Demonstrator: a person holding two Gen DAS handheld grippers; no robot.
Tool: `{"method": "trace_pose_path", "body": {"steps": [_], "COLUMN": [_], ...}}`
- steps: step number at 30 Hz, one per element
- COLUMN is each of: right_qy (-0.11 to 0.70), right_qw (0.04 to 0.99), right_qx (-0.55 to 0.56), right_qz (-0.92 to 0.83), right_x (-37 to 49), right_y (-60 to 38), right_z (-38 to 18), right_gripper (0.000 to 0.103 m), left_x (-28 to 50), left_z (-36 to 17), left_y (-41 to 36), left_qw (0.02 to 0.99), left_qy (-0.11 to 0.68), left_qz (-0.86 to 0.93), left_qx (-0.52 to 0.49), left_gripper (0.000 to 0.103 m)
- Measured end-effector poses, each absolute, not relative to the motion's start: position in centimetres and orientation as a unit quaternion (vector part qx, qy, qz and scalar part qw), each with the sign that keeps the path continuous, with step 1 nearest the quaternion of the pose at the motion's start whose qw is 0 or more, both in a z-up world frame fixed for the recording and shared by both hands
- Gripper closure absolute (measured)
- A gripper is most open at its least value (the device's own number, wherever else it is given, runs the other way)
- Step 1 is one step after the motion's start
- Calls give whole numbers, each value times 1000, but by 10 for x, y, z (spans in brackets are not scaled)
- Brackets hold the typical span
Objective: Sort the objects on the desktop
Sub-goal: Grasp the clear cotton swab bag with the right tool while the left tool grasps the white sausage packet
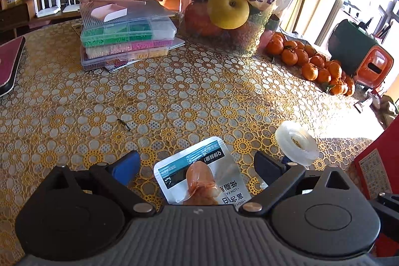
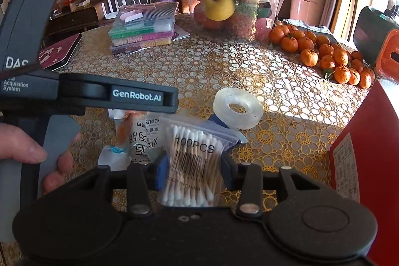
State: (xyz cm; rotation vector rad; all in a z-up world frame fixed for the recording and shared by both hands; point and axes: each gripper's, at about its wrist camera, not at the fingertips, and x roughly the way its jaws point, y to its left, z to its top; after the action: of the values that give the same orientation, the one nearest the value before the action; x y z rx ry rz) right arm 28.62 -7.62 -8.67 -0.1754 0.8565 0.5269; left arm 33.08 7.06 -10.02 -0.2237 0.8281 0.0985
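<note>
The left gripper sits at the bottom centre of the left wrist view with its fingers wide apart; a white snack pouch with a sausage picture lies flat on the table between them, touching neither finger. A clear tape roll lies flat just beside the right finger, at the lower right of the frame. In the right wrist view, the right gripper occupies the bottom centre with its fingers apart on either side of a cotton swab bag marked "100PCS"; the left pad sits at the bag's edge and the right pad is clear of it. The bag lies on the table, partly over the snack pouch to its left. The tape roll appears above the bag, at centre frame. The body of the left gripper crosses the left side of this view, with a hand at the lower left edge. A red box stands at the right edge. Farther back, a stack of bead boxes sits at upper left, a fruit bag at upper centre, and a pile of tangerines at upper right.
</note>
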Motion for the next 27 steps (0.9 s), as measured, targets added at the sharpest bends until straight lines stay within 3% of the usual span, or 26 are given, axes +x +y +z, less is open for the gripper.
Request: {"method": "trace_pose_path", "body": {"steps": [3, 9, 14, 16, 23, 27], "right_qy": [410, 411, 410, 406, 400, 392], "right_qw": [873, 872, 873, 876, 881, 885], "right_qx": [-84, -81, -78, -78, -71, -67], "right_qz": [253, 254, 252, 250, 242, 243], "right_x": [287, 287, 286, 285, 277, 270], "right_y": [-76, -76, -76, -77, -85, -88], "right_z": [-88, -91, -90, -88, -80, -71], "right_gripper": [59, 57, 62, 65, 67, 68], "left_x": [329, 329, 325, 322, 313, 302], "left_z": [-103, -104, -102, -100, -95, -89], "left_y": [62, 54, 61, 65, 70, 76], "left_qw": [912, 919, 923, 923, 922, 923], "left_qy": [398, 385, 375, 371, 371, 367], "left_qz": [62, 74, 66, 51, 36, 31], "left_qx": [-80, -35, -59, -81, -102, -110], "left_gripper": [8, 33, 37, 58, 69, 70]}}
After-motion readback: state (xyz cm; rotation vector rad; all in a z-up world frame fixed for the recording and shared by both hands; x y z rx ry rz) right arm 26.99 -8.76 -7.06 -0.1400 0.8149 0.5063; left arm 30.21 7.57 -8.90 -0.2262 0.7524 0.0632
